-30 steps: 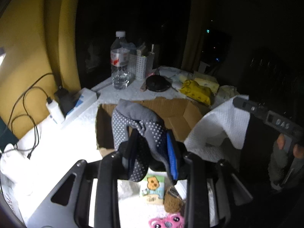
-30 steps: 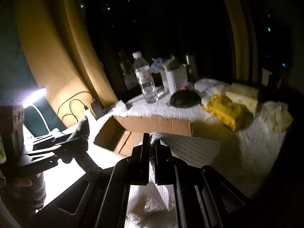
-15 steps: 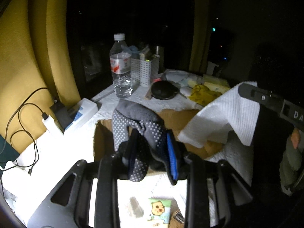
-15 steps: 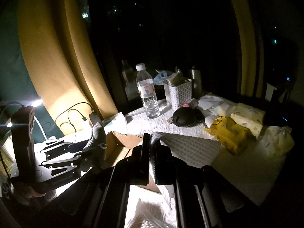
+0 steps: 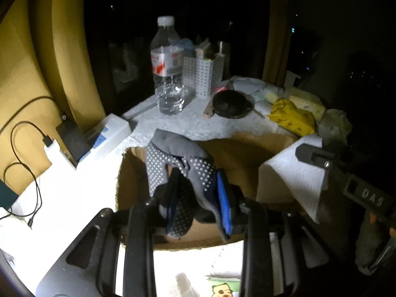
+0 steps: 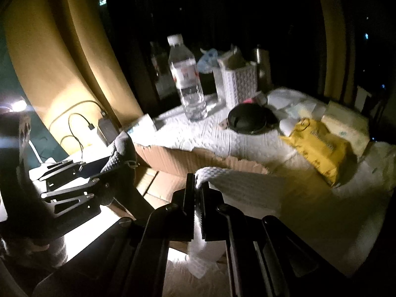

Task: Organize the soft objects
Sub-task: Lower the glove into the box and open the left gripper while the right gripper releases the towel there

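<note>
1. Over the last second we have carried both loads forward, and they now hang over the open cardboard box [image 5: 237, 153], which earlier lay further ahead. We judge the drop is the next step.
2. Our left gripper [image 5: 198, 198] has its fingers pinching the grey dotted sock [image 5: 178, 163], draped above the box's near left side.
3. Our right gripper [image 6: 197, 193] has its fingers pressed together on the white cloth [image 6: 237, 180], which hangs over the box's right edge.
4. The box floor is mostly hidden behind sock and fingers, so we cannot tell what already lies inside.
5. The room is dark. The water bottle [image 5: 168, 74] and the yellow packet [image 5: 292, 118] beyond the box are clear, the rest of the clutter is not.
</note>
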Motion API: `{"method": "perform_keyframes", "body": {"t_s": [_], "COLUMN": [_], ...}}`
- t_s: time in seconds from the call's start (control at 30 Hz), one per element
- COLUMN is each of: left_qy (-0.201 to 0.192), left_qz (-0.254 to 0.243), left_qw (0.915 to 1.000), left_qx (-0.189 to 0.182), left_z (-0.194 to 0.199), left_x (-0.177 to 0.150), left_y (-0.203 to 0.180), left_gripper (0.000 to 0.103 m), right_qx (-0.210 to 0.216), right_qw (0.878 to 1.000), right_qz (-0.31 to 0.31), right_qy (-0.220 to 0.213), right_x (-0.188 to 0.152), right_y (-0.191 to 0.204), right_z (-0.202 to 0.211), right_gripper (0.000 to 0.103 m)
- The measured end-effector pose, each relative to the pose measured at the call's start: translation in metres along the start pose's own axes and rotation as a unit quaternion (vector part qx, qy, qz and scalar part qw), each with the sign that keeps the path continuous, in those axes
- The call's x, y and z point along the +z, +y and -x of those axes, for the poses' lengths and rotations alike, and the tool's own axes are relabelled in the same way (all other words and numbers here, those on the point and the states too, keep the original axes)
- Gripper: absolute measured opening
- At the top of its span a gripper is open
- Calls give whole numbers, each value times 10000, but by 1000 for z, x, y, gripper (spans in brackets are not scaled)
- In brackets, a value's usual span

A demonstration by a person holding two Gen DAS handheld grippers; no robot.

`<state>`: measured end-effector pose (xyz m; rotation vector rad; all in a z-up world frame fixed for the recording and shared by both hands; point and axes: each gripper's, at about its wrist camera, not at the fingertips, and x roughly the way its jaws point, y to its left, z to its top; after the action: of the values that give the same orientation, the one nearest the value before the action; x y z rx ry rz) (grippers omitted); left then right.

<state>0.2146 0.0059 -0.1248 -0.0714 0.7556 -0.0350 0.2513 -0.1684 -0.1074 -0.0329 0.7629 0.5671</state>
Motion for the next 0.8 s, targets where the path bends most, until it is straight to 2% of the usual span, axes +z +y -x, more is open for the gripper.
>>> {"method": "perform_keyframes", "body": {"t_s": [0.33,0.5,0.57,0.63,0.67,0.77,0.8], "left_qy": [360,466,471,479,482,428,396], "left_qz": [86,59,34,0,-18,6,34], "left_qw": [9993,9989,9988,9988,9988,9991,9992], "left_qx": [-6,91,113,130,131,48,28], "left_z": [-32,-33,-30,-28,-26,-18,-15], "left_x": [-10,-13,-12,-12,-12,-13,-12], "left_y": [7,6,5,4,3,1,1], "left_gripper": [32,35,35,36,38,60,61], "right_qx": [106,98,60,23,42,90,72], "right_qw": [9984,9977,9978,9979,9980,9981,9982], "right_qz": [-111,-127,-111,-93,-80,2,26], "right_qy": [542,665,658,634,622,615,593], "right_x": [-19,-27,-27,-26,-26,-25,-25], "right_y": [-1,0,2,4,5,10,11], "right_z": [-41,-45,-41,-37,-34,-24,-20], "right_gripper": [4,4,11,38,41,44,45]}}
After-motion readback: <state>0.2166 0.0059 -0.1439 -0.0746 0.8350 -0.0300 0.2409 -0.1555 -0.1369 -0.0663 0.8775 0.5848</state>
